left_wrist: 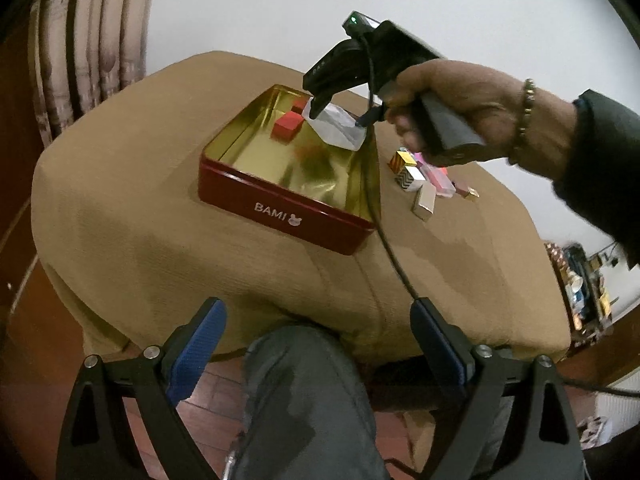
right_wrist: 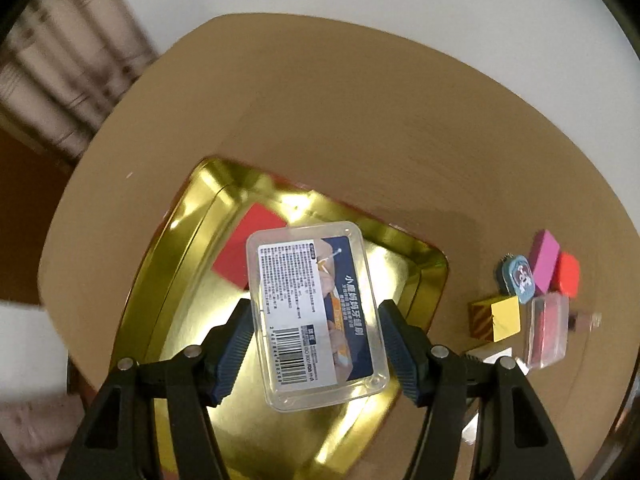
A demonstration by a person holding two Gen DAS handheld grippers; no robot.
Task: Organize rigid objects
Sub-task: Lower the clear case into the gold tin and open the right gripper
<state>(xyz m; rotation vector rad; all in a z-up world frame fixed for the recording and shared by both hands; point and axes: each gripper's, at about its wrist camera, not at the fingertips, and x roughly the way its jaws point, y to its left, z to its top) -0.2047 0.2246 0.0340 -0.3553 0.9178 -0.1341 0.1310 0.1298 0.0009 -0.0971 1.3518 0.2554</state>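
The right wrist view looks almost straight down on the right gripper (right_wrist: 316,350), clamped across the long sides of a clear rectangular plastic case with a blue-and-white printed label and barcode (right_wrist: 316,312), held above the gold-lined interior of a red rectangular metal tin marked BAMI (right_wrist: 180,272). A flat red cardboard box (right_wrist: 240,248) already lies on the tin's floor; the left wrist view shows what appears to be a second red block (left_wrist: 298,107) behind it, near the far wall. The sorting looks partly done: a cluster of small things waits on the tan cloth-covered table (right_wrist: 360,120) just beside the tin, among them a yellow cube with striped sides (right_wrist: 502,318), a magenta block (right_wrist: 544,260), a red block (right_wrist: 568,274), a blue oval tag (right_wrist: 520,278) and a second clear case with red contents (right_wrist: 548,332). The held case is hard-walled and glossy, its lid closed, the label facing up and its near end sticking out past the pads toward the camera. The left gripper (left_wrist: 318,340) hangs wide and empty at the table's near edge, over the person's grey-trousered knee (left_wrist: 300,380). Setting the case down flat inside the tin would seem the step in hand.
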